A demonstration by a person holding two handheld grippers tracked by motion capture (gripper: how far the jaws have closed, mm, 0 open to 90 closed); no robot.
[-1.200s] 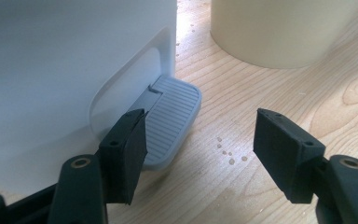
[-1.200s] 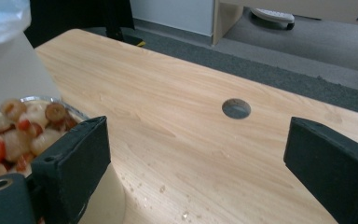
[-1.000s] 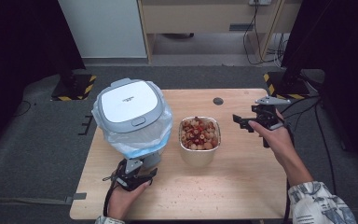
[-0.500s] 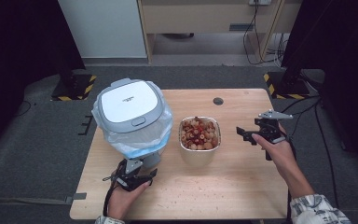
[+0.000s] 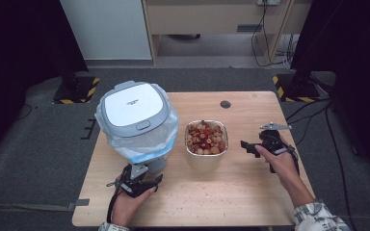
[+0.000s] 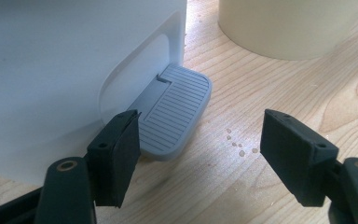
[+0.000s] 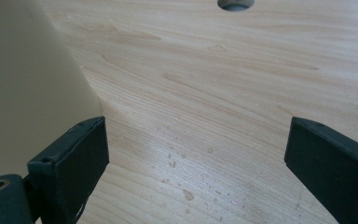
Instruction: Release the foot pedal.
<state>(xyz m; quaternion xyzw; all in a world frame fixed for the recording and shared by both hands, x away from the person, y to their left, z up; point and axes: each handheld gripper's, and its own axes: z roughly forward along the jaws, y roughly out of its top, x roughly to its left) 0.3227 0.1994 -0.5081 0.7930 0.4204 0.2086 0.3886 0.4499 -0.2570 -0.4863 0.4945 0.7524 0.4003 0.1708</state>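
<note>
1. We judge the step in hand to be pressing the grey pedal (image 6: 175,109) at the near foot of the white bin (image 5: 137,122), so its lid lifts, while the other hand goes for the bowl of scraps (image 5: 206,138) just to the bin's right.
2. To do it well, we should bring the left gripper (image 5: 136,183) down squarely on the ribbed face of the pedal, not its edge, and push straight down so the bin does not slide on the table (image 5: 250,192).
3. The left gripper's jaws stand wide apart and hold nothing; in the left gripper view one jaw lies just beside the pedal's near end, though we cannot tell if it touches.
4. The right gripper (image 5: 253,146) sits to the right of the bowl, jaws wide and empty; in the right gripper view the bowl's pale wall (image 7: 28,88) lies close beside one jaw.
5. We should close on the bowl's rim only once it sits well between the jaws.
</note>
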